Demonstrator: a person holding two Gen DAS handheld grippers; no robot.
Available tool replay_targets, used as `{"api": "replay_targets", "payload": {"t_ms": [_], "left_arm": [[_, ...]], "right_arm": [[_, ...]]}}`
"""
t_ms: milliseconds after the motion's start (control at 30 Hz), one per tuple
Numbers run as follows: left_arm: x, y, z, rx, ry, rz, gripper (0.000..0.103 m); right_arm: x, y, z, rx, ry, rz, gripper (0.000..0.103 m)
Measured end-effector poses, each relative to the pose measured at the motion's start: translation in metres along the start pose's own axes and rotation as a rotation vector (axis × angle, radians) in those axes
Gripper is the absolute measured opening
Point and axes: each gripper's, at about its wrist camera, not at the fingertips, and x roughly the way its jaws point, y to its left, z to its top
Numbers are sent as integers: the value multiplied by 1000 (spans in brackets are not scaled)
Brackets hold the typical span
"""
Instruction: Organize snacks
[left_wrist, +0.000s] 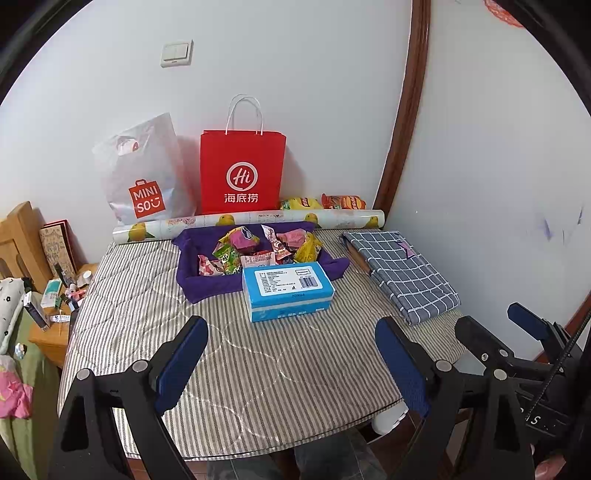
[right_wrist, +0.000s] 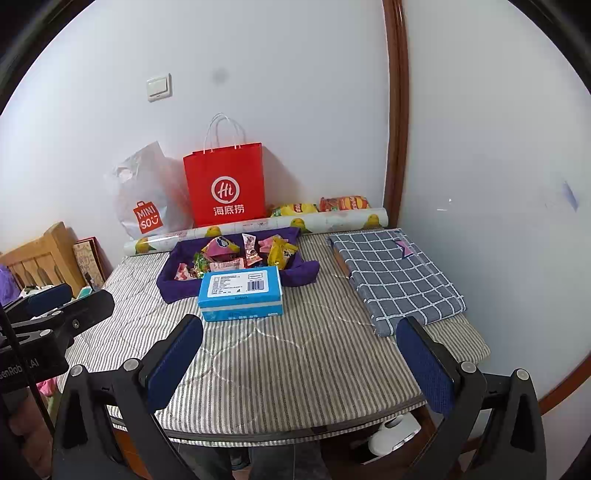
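A purple fabric tray (left_wrist: 201, 282) (right_wrist: 173, 284) holds several bright snack packets (left_wrist: 255, 247) (right_wrist: 240, 253) at the far middle of the striped table. A blue tissue box (left_wrist: 286, 291) (right_wrist: 240, 293) sits in front of it, touching its near wall. Two chip bags, yellow (left_wrist: 299, 203) (right_wrist: 293, 209) and orange (left_wrist: 343, 202) (right_wrist: 343, 203), lie at the back against the wall. My left gripper (left_wrist: 291, 354) is open and empty over the near table. My right gripper (right_wrist: 299, 354) is open and empty too, and it shows at the right edge of the left wrist view (left_wrist: 517, 325).
A red paper bag (left_wrist: 242, 171) (right_wrist: 225, 188) and a white Miniso bag (left_wrist: 142, 173) (right_wrist: 147, 195) stand at the wall behind a printed paper roll (left_wrist: 255, 221) (right_wrist: 258, 227). A folded checked cloth (left_wrist: 402, 275) (right_wrist: 395, 277) lies at the right. A cluttered wooden stand (left_wrist: 55, 295) is left.
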Motion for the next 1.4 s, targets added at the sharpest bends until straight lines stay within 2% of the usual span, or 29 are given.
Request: {"api": "replay_targets", "payload": {"t_ms": [1400], "left_arm": [[3, 0, -2, -2, -2, 1, 92]], "right_arm": [[-4, 7, 0, -7, -8, 3, 103]]}}
